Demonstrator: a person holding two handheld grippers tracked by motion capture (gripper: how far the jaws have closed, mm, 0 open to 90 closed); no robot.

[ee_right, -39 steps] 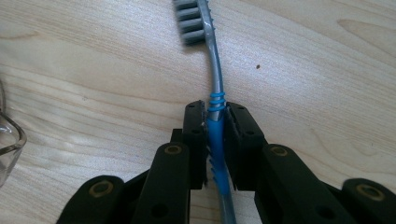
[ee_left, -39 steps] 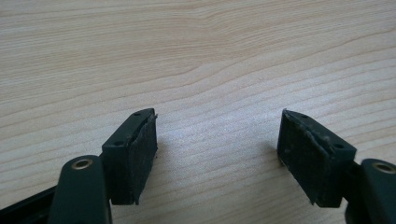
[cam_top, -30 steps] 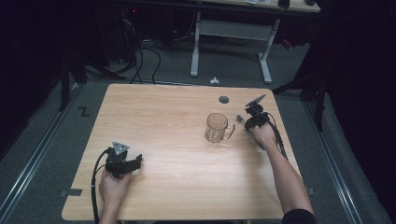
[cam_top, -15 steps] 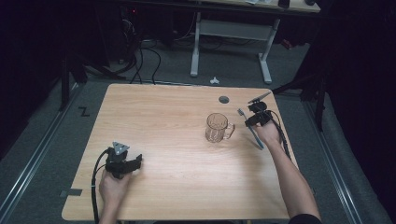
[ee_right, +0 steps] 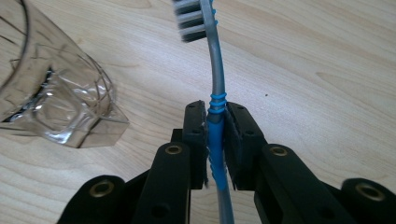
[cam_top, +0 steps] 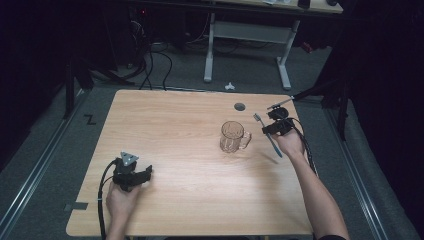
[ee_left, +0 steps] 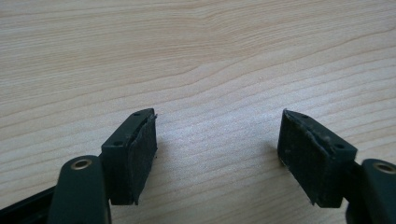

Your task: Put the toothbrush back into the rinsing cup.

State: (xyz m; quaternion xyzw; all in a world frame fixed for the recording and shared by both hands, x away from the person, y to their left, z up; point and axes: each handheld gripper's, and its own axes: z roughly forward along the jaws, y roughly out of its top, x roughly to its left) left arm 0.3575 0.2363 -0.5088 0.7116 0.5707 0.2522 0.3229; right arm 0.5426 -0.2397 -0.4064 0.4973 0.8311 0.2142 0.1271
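A: Dark room, cables on grey floor behind; pale wooden table (cam_top: 190, 150) in front of the person. What is in hand?

B: One toothbrush (cam_top: 266, 135), grey and blue, clamped in the right gripper (cam_top: 272, 131) near the table's right edge. In the high view its long axis runs diagonally — bristle head up and to the left, toward the far side of the table, tail end down and to the right, toward the person's wrist.

A: Grip?

B: Jaws closed tight on the ribbed blue section of the handle (ee_right: 215, 140), pads pressing from both sides. Head (ee_right: 194, 18) stands clear above the pads, bristles facing left in the right gripper view.

A: Neighbours?

B: One clear glass mug (cam_top: 233, 136), upright, handle turned toward the right gripper, just left of the toothbrush — not touching it.

A: Other tool?

B: Left gripper (ee_left: 217, 154) rests low at the near left of the table, jaws wide apart, bare wood between them, holding nothing.

A: Count.

B: Two grippers, one toothbrush, one mug, one table.
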